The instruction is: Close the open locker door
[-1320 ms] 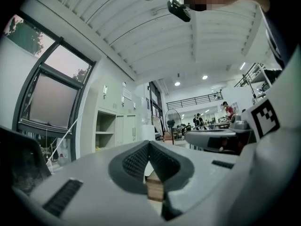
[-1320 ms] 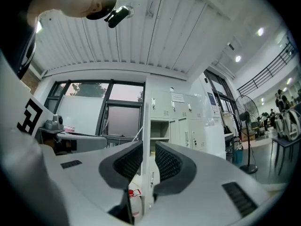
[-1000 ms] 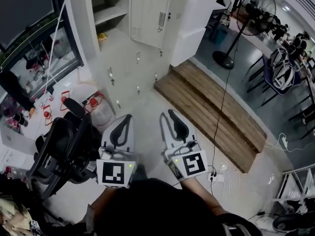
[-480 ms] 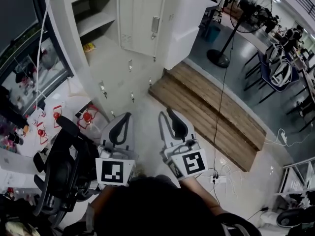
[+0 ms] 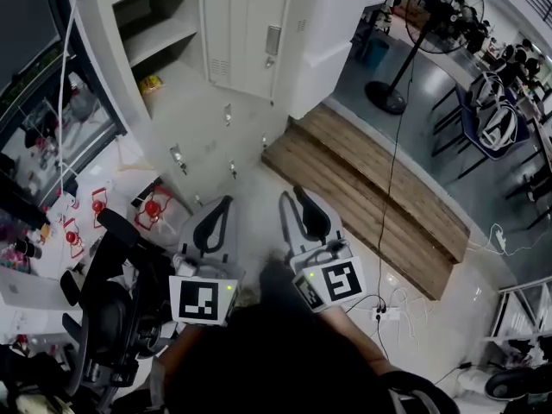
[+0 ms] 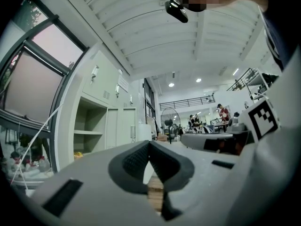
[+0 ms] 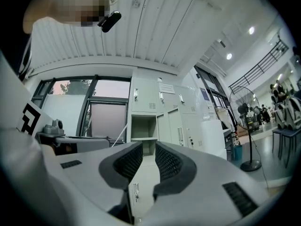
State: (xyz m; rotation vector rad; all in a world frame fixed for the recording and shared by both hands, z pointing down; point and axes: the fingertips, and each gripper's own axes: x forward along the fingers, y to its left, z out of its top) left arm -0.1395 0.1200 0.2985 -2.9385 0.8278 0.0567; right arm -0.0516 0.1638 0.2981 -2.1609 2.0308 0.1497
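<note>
Pale grey metal locker door [image 5: 246, 37] stands swung open to the right of its shelved open compartment [image 5: 155, 28], ahead of both claws and well apart from them. Left claw [image 5: 226, 202]: jaws closed tip to tip, empty. Right claw [image 5: 292, 197]: jaws slightly apart, holding nothing.

I count two grippers – left gripper [image 5: 222, 202], right gripper [image 5: 291, 197] – plus one open locker door [image 5: 246, 33], one pedestal fan [image 5: 440, 7], one wooden platform [image 5: 371, 188], one black office chair [image 5: 112, 317], one yellow item [image 5: 151, 83] inside the locker.
</note>
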